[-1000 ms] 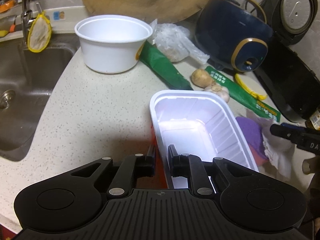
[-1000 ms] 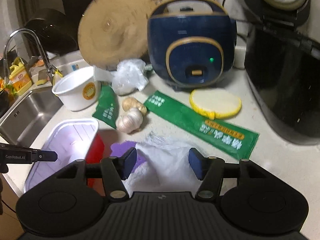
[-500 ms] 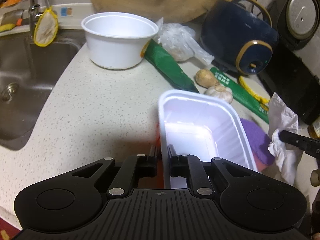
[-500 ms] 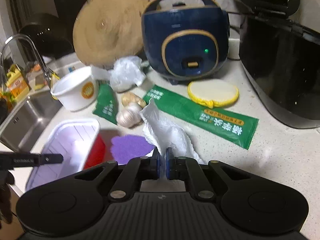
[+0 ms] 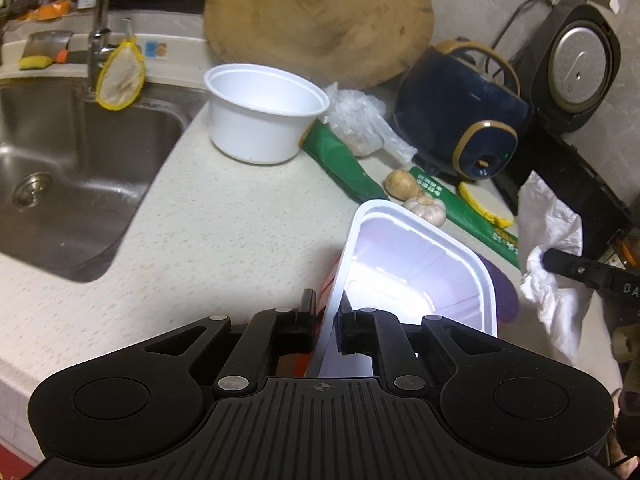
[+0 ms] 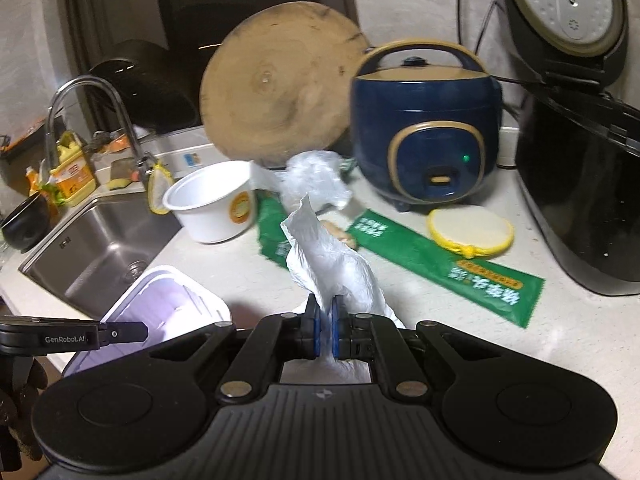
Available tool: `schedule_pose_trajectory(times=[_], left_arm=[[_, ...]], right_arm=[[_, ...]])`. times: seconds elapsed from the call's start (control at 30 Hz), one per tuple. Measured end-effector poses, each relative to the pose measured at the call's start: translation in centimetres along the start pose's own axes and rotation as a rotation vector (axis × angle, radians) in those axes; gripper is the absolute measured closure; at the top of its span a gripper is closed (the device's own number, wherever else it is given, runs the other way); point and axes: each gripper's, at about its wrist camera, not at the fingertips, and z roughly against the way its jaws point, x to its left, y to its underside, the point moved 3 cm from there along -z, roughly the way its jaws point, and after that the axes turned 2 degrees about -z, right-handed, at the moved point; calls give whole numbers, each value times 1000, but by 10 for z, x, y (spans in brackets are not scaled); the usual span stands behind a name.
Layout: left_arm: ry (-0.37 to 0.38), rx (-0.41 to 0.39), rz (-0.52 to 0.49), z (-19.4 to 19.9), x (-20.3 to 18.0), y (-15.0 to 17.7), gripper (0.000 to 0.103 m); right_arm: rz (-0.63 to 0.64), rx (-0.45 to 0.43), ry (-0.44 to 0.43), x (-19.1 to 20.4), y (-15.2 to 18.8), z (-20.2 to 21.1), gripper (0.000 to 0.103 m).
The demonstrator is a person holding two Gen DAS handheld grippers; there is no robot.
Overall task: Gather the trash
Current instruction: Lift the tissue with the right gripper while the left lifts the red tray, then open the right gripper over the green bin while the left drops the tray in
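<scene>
My left gripper (image 5: 325,312) is shut on the near rim of a white rectangular plastic tray (image 5: 416,268), tilted above the counter; the tray also shows in the right wrist view (image 6: 160,300). My right gripper (image 6: 324,324) is shut on a crumpled white paper towel (image 6: 332,264) and holds it up off the counter. The towel also shows in the left wrist view (image 5: 548,248), right of the tray. A green wrapper (image 6: 440,264), a second green wrapper (image 5: 340,160), a clear plastic bag (image 5: 360,120) and a white round bowl (image 5: 260,116) lie on the counter.
A steel sink (image 5: 72,160) is at the left. A round wooden board (image 5: 316,16), a blue rice cooker (image 6: 424,136) and a black cooker (image 6: 580,184) stand at the back. Garlic (image 5: 426,208), a purple cloth (image 5: 504,288) and a yellow-rimmed lid (image 6: 470,232) lie nearby.
My right gripper closed on the paper towel and lifted it off the counter. My left gripper raised and tilted the white tray, and moved it back from the bowl.
</scene>
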Motion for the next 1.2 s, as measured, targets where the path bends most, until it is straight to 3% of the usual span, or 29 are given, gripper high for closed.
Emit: schedule_pose_trajectory(times=[0.17, 0.33, 0.43, 0.53, 0.67, 0.87, 0.93, 1.0, 1.07, 1.1, 1.2], left_arm=[[74, -51, 51, 48, 28, 9, 90], [87, -72, 93, 106, 76, 31, 90], [56, -23, 96, 125, 104, 57, 90], [19, 82, 111, 120, 128, 95, 90], [-1, 242, 197, 82, 153, 159, 90], [-134, 419, 331, -13, 185, 268, 90], [-147, 433, 395, -46, 192, 296, 90], [-135, 391, 445, -81, 196, 320, 89], [-117, 379, 452, -115, 199, 340, 82], [-124, 409, 453, -134, 201, 351, 78], [-139, 480, 486, -167, 210, 375, 77]], right_arm=[[40, 6, -59, 33, 7, 9, 97], [94, 62, -149, 70, 27, 12, 97], [119, 142, -214, 95, 49, 6, 97], [167, 246, -314, 125, 84, -6, 97], [203, 417, -359, 150, 138, -40, 97], [326, 622, -299, 164, 216, -104, 97], [361, 680, -283, 168, 241, -123, 97], [408, 717, -281, 172, 263, -138, 97], [432, 746, -290, 174, 283, -152, 97], [444, 761, -283, 174, 292, -160, 98], [490, 810, -262, 172, 318, -177, 98]])
